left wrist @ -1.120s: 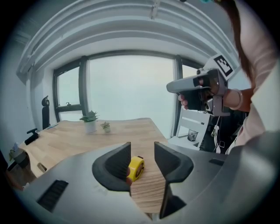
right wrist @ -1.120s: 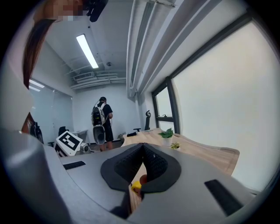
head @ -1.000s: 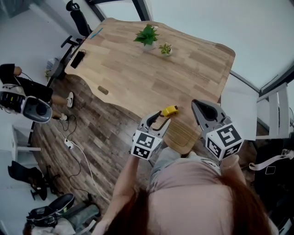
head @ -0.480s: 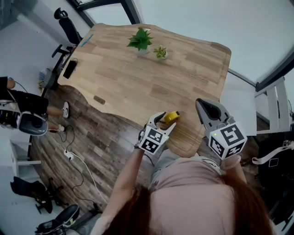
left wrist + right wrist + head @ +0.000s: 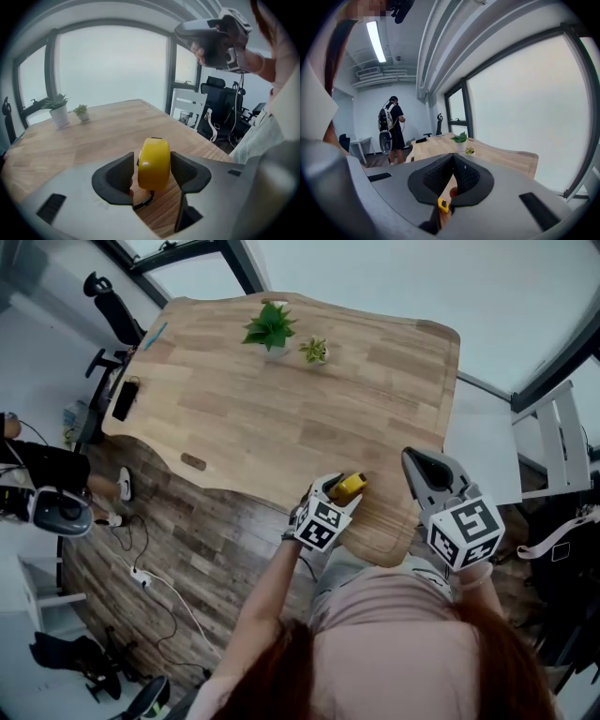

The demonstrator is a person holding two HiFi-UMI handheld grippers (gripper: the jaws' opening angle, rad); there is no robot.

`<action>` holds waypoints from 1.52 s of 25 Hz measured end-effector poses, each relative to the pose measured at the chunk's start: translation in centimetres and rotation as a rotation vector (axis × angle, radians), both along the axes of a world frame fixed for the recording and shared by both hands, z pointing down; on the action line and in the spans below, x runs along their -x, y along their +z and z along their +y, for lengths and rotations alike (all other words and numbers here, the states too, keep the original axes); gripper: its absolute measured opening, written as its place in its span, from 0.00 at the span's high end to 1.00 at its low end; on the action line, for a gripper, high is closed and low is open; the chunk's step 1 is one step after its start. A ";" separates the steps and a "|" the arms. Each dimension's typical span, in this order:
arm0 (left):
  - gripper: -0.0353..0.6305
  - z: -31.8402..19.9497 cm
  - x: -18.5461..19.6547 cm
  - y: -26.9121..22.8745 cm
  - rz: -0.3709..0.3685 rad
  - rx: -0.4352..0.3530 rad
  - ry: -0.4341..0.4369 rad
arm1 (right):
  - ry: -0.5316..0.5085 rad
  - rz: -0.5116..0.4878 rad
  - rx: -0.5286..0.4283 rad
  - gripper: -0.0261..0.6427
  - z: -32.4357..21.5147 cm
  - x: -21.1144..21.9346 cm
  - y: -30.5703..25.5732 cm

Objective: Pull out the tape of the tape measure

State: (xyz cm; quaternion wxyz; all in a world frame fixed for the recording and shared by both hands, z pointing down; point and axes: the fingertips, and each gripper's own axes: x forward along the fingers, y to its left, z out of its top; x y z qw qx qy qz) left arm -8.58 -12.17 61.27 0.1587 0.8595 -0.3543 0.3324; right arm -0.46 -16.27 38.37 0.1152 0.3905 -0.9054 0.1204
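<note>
A yellow tape measure point(image 5: 350, 486) stands on edge near the front edge of the wooden table point(image 5: 281, 399). My left gripper point(image 5: 341, 489) reaches around it. In the left gripper view the tape measure point(image 5: 153, 161) sits between the two black pads point(image 5: 117, 180). The jaws are opening, a thin gap shows on the left side, and a dark wrist strap hangs below the case. My right gripper point(image 5: 424, 467) hovers raised to the right of it, shut, pads together with nothing held point(image 5: 452, 176). It also shows high up in the left gripper view point(image 5: 215, 35).
Two small potted plants point(image 5: 270, 329) point(image 5: 314, 351) stand at the table's far side. A dark flat object point(image 5: 124, 399) lies at its left edge. A white side table point(image 5: 483, 442) is to the right. A person with a backpack point(image 5: 393, 126) stands off to the left, amid chairs and floor cables.
My left gripper has moved forward to the tape measure, and its jaws now stand on either side of the case. The right gripper has stayed raised and shut.
</note>
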 end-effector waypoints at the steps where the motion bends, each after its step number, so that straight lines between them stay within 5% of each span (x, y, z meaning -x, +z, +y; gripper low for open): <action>1: 0.60 -0.1 -0.2 0.3 -0.004 0.004 0.014 | 0.008 0.004 0.001 0.96 0.0 -0.1 0.1; 7: 0.67 -0.1 -0.4 2.3 -0.070 0.002 0.059 | 0.054 0.020 0.017 0.96 -0.4 -0.5 0.8; 24: 0.69 -0.4 -0.3 1.4 0.000 0.027 -0.003 | 0.155 0.023 0.032 0.96 -0.2 -1.4 1.7; 38: 0.69 -2.1 1.1 -9.3 0.070 -0.128 -0.113 | 0.001 -0.030 0.022 0.96 -0.2 1.3 1.5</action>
